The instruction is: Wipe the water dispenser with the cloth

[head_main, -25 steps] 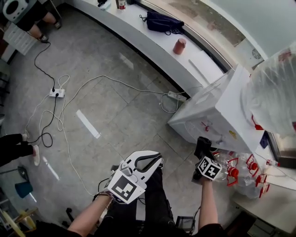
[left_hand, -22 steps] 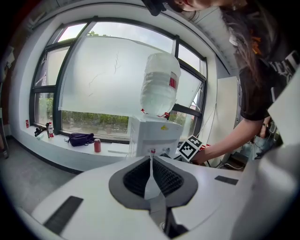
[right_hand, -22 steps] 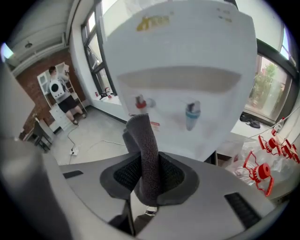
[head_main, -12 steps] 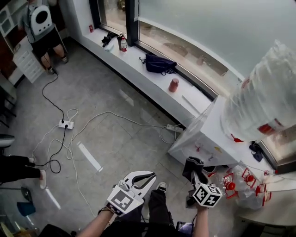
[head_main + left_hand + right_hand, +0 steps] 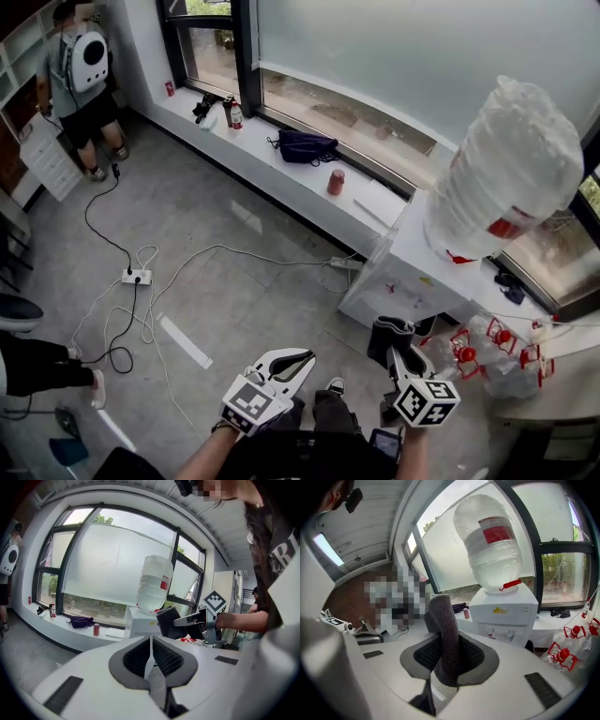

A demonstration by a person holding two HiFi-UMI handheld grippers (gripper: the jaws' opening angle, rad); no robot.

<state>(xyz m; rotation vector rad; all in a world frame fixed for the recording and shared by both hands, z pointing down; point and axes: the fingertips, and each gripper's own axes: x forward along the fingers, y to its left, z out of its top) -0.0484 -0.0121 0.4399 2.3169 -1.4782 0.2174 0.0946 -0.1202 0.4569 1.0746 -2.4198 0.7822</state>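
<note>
Left tool (image 5: 150, 644): jaws together, nothing between them. It sits low on the person's left, well apart from the dispenser.

Right tool (image 5: 449, 663): clamped on the dark cloth (image 5: 443, 620). Cloth stands up out of the jaws, top end free.

Water dispenser (image 5: 420, 267): ahead and to the right, white body on the floor by the window ledge, big bottle (image 5: 506, 164) inverted on top. Cloth not touching it yet.

My read is that the step in hand is the approach.
- Lay the cloth's free top flat on a panel; keep the jaw tips off the plastic.
- Start on the top deck round the bottle neck, then go down the front.
- Go easy round the taps (image 5: 491, 632).
- Grip must be firm or drag will pull the cloth out.

Hard to see:
- Taps are small, so no detail.
- Dispenser's back and far side aren't shown.
- Lower front sits partly behind the cloth in the head view.
- Can't tell how much cloth is inside the jaws.
</note>
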